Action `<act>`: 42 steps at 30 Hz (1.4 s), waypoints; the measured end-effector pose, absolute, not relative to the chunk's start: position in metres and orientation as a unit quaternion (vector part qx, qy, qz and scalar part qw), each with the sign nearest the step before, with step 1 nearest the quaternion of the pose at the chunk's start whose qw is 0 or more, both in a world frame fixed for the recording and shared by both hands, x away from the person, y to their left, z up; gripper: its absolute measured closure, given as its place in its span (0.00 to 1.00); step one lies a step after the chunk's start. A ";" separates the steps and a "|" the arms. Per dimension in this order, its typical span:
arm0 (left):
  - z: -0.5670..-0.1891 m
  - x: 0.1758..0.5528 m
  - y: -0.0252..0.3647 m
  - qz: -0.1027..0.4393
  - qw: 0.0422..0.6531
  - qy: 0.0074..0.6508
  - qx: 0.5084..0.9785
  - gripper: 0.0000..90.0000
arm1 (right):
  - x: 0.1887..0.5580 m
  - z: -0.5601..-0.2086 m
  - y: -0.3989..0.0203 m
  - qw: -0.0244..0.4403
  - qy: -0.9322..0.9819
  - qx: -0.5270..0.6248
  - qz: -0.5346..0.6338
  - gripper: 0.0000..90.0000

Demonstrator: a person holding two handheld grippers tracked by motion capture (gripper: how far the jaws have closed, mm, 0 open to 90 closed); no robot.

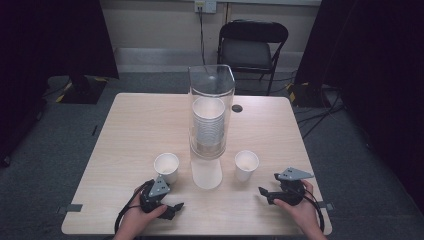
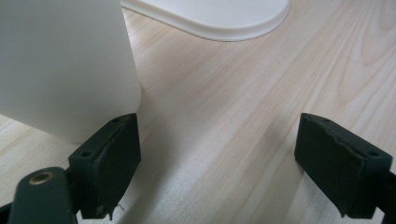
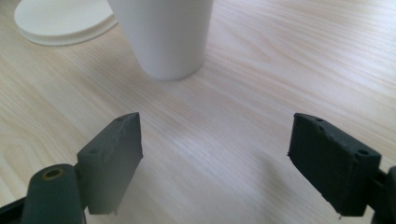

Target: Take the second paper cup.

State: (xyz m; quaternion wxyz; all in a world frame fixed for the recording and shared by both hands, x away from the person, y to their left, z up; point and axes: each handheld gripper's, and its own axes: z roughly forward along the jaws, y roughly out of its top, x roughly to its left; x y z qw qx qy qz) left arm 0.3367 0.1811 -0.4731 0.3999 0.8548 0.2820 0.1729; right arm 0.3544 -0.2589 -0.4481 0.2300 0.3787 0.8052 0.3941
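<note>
Wooden table point(image 1: 140, 130): clear cup dispenser point(image 1: 211, 112) between two paper cups point(image 1: 166, 166).

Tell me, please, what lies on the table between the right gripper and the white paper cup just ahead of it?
Nothing: in the right gripper view, bare wooden table runs from the open right gripper to the white paper cup.

No legible text from my station. I checked the paper cups point(image 1: 166, 166), the clear dispenser tube point(image 1: 211, 110) and the tabletop point(image 1: 135, 135): all blank, no print, label or number. The wall outlet plate point(image 1: 205, 5) is too small for me to make out any marking.
</note>
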 end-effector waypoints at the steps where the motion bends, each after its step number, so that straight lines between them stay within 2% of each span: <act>1: -0.473 0.337 0.181 0.173 0.400 0.282 0.855 0.16 | 0.353 -0.449 -0.263 0.230 0.805 0.380 0.394 0.19; 28: -0.473 0.337 0.181 0.173 0.400 0.282 0.855 0.16 | 0.331 -0.460 -0.301 0.205 0.809 0.399 0.380 0.16; 42: -0.473 0.337 0.181 0.172 0.399 0.282 0.855 0.16 | 0.327 -0.465 -0.305 0.229 0.813 0.386 0.371 0.15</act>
